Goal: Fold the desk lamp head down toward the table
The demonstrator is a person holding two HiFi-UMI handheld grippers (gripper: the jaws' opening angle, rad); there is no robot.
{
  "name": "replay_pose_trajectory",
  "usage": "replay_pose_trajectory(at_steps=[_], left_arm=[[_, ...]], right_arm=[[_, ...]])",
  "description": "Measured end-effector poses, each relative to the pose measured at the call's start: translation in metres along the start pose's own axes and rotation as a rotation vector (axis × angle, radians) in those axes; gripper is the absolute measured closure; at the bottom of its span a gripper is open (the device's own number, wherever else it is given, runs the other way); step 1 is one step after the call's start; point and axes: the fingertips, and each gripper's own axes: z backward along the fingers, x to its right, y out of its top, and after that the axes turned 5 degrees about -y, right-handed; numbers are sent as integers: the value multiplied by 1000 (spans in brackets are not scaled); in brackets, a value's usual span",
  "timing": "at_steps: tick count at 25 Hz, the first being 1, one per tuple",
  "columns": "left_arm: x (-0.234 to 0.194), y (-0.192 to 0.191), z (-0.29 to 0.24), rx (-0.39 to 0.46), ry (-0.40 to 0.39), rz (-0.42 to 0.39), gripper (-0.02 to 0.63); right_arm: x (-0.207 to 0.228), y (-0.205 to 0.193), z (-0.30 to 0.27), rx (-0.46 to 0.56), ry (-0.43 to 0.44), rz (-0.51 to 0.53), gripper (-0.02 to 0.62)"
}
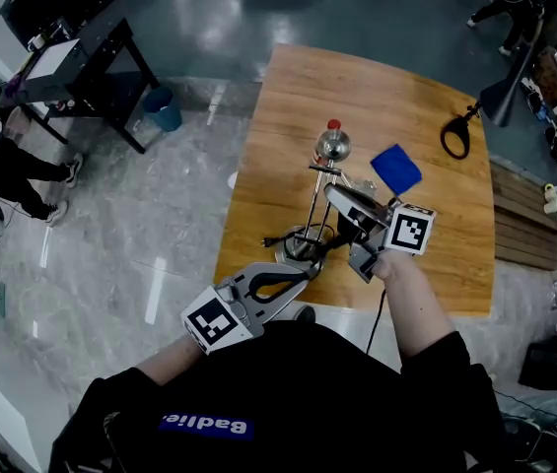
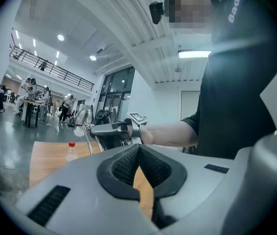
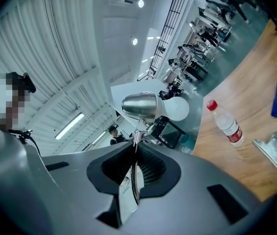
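Observation:
The desk lamp stands near the front edge of the wooden table point(image 1: 406, 97), its chrome head point(image 1: 333, 146) raised on thin metal arms above the round base point(image 1: 298, 251). My right gripper point(image 1: 339, 198) is shut on a thin lamp arm just below the head. In the right gripper view the rod runs between the pads at the right gripper point(image 3: 135, 150), with the chrome head point(image 3: 140, 106) and white bulb point(image 3: 176, 108) just beyond. My left gripper point(image 1: 303, 272) hovers by the base, shut and holding nothing. From the left gripper point(image 2: 138, 148) the lamp head point(image 2: 83, 115) shows farther off.
A water bottle with a red cap point(image 1: 334, 126) stands behind the lamp. A blue cloth point(image 1: 395, 168) lies to its right, and a black loop-shaped tool point(image 1: 455, 136) sits farther right. The lamp's black cord point(image 1: 276, 239) trails off the front. A black cart point(image 1: 81, 67) and blue bin point(image 1: 163, 108) stand on the floor at left.

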Motion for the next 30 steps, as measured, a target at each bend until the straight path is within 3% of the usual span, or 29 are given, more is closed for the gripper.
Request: replay_pose_trajectory(at_steps=[9, 18, 30], left_arm=[[8, -9, 0, -5, 5, -1, 597], [4, -15, 3, -25, 37, 9, 597], [-9, -19, 15, -49, 97, 51, 597]], right_arm=[[17, -3, -4, -3, 16, -67, 555], [63, -9, -10, -5, 1, -195, 538], [141, -58, -8, -13, -45, -587, 492]])
